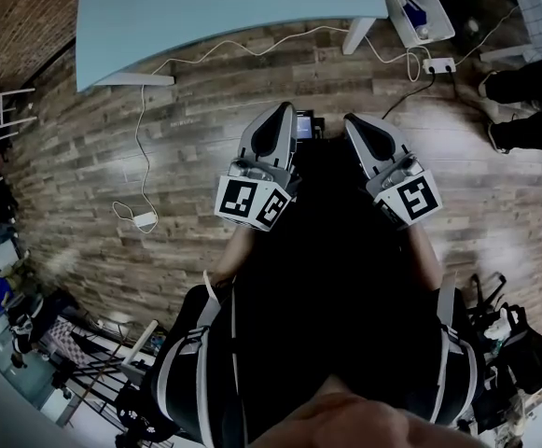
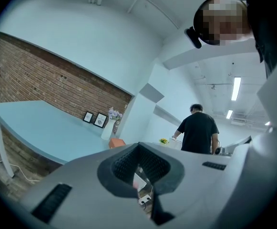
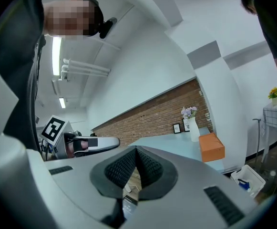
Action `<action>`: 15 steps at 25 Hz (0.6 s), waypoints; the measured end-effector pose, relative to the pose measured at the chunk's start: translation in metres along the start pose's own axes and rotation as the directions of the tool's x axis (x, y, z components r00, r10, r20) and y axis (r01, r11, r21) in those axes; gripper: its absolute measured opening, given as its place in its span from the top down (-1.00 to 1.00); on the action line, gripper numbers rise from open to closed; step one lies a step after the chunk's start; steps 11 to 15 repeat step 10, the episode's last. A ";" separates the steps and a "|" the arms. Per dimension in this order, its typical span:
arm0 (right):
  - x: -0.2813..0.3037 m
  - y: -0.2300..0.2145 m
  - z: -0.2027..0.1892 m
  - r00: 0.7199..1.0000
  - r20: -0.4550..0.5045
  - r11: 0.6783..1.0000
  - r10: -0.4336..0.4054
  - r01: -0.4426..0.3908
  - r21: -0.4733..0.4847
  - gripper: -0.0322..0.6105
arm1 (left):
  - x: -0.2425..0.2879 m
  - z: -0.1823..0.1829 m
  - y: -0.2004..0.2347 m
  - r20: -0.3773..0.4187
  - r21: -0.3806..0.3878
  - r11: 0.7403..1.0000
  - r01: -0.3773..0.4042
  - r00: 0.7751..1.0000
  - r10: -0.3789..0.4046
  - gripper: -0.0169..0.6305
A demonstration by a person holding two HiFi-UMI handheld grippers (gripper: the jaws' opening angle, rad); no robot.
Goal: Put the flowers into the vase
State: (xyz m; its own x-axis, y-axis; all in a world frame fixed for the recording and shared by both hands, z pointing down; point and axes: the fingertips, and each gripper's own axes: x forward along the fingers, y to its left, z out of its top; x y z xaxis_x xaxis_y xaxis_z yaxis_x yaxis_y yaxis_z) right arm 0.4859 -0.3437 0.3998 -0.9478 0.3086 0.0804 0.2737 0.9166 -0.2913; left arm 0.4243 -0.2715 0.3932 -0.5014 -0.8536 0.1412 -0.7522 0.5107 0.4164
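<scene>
While I stand on the brown wood-plank floor point(image 1: 187, 157), a little way off from the long pale blue table point(image 1: 205, 17), both my claws are held close to my body and point towards it. My left claw point(image 2: 139, 149) has its ribbed black pads pressed together with nothing between them, and my right claw point(image 3: 136, 152) is closed and empty in the same way. The tall white vase point(image 3: 192, 129) stands at the far end of the table, by the red brick wall point(image 3: 148, 113) and near a rectangular orange box point(image 3: 211, 147). A small bunch of pale purple flowers point(image 3: 189, 111) already sits in its mouth. I see no loose stems on the table, on the floor or in either claw. If those purple blooms are the ones meant, I judge the job done, with nothing left for me to place. If others are meant, such as the small yellow bunch point(image 3: 275, 93) on another table off to the right, then nothing is begun and both the fetching and the placing remain. Which it is I cannot tell from here.
</scene>
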 end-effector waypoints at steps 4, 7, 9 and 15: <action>0.002 0.000 -0.001 1.000 -0.006 1.000 0.003 -0.003 0.003 0.85 | 0.003 0.001 0.000 0.006 0.001 1.000 0.006 1.000 -0.006 0.86; 0.005 -0.001 -0.001 1.000 -0.007 1.000 0.002 -0.002 0.012 0.85 | 0.006 0.000 -0.001 -0.002 0.003 1.000 0.027 1.000 -0.027 0.86; 0.009 0.000 -0.001 1.000 -0.004 1.000 0.002 -0.002 0.018 0.85 | 0.007 0.000 -0.001 -0.004 0.011 0.999 0.041 0.999 -0.041 0.86; 0.010 0.000 -0.001 1.000 -0.003 1.000 0.002 -0.002 0.021 0.85 | 0.007 0.000 -0.001 -0.004 0.015 0.999 0.048 0.999 -0.048 0.86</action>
